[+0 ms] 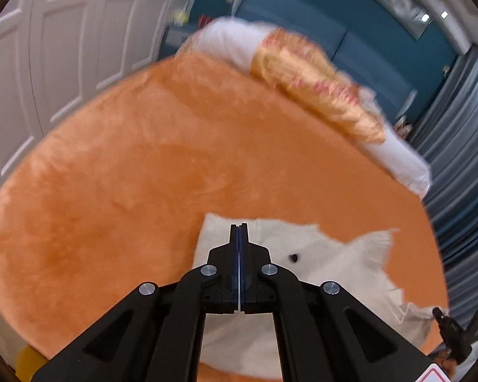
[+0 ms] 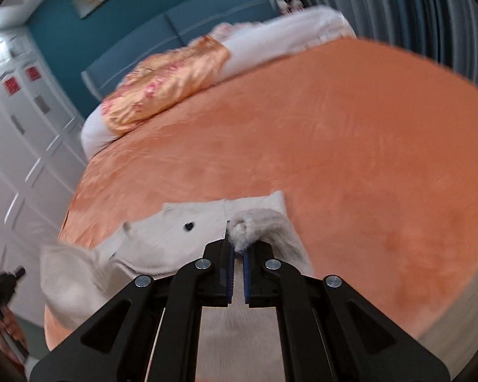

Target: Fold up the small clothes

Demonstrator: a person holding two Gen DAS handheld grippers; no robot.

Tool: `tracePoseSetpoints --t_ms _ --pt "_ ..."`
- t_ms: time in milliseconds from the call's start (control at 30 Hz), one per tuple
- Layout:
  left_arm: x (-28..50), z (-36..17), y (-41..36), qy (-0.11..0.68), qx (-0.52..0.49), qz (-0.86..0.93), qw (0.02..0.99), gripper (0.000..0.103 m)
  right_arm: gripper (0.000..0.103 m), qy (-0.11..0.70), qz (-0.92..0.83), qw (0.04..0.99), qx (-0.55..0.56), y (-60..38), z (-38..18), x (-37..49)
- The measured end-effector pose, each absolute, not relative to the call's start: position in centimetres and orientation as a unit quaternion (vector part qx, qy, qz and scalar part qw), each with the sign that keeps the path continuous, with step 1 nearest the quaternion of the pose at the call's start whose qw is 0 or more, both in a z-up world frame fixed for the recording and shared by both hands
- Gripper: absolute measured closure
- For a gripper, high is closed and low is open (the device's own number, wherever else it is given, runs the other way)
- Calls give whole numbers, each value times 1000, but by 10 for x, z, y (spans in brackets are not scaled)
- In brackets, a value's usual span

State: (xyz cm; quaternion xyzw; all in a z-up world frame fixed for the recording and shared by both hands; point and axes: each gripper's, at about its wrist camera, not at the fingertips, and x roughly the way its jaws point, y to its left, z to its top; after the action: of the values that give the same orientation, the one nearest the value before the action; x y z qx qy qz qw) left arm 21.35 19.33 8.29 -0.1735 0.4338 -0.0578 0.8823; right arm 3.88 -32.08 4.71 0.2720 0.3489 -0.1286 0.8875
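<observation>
While both grippers — left gripper (image 1: pixel 239 227) clenched, right gripper (image 2: pixel 237 245) grasping the fluffy white garment (image 2: pixel 188 238) — lift, keep corners level over the orange plush bed (image 2: pixel 350 159)

Home bedroom, bed (image 1: pixel 143 165), pillows (image 1: pixel 315 86), wardrobe (image 1: pixel 54 51)

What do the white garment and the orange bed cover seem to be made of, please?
White garment: seemingly a fleecy or brushed knit, matte; the tuft pinched in the right tongs looks woolly and its edges look fuzzy. Orange bed cover: probably plush or velvety pile with a soft sheen; it shows lighter and darker brushed streaks. Motion blur leaves both uncertain.
</observation>
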Motion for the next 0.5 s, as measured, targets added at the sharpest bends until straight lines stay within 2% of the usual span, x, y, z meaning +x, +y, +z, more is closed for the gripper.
tracePoseSetpoints --t_ms 167,200,233,300,367,500 --pt "216 56 174 470 -188 -133 852 101 100 373 -126 890 229 -306 39 56" --pt "218 53 168 478 -186 -152 845 93 100 374 -123 892 220 -304 40 55" --pt "222 50 162 488 -184 -162 838 73 100 375 -121 893 215 -301 42 49" --pt "238 39 150 507 -186 -173 824 55 100 378 -116 893 215 -296 42 42" --pt "254 29 139 517 -184 -191 814 54 99 377 -111 892 222 -294 42 39" --pt "289 3 90 562 -117 -243 782 54 99 377 -109 887 243 -292 43 31"
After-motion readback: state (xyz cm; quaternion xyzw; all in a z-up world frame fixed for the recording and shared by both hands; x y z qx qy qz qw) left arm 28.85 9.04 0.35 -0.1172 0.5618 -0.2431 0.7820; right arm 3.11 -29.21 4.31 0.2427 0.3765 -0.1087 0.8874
